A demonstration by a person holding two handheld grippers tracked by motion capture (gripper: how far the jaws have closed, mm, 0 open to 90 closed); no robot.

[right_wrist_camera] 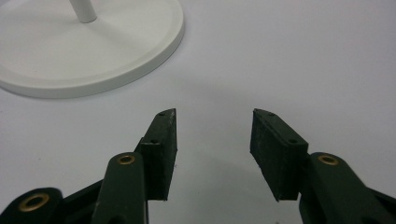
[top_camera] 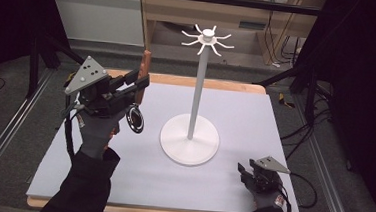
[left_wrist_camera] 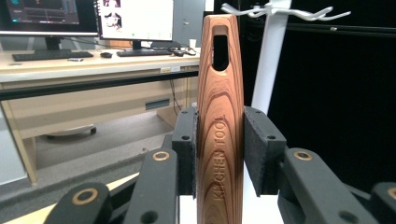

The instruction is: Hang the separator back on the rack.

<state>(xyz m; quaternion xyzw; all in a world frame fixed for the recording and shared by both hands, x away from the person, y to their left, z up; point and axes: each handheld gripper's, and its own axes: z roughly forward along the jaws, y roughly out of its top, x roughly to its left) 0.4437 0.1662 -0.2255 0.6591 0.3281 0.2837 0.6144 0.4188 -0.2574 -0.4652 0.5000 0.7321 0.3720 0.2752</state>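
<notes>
At ten o'clock from the white rack, we clamp the left gripper on the wooden-handled utensil, handle up so its slot can meet a hook. At four o'clock the right gripper rests on the mat, jaws parted and empty, keeping clear.

A lab or research office: monitors and a keyboard on a wooden bench at upper left, black curtains, cables across grey carpet.
</notes>
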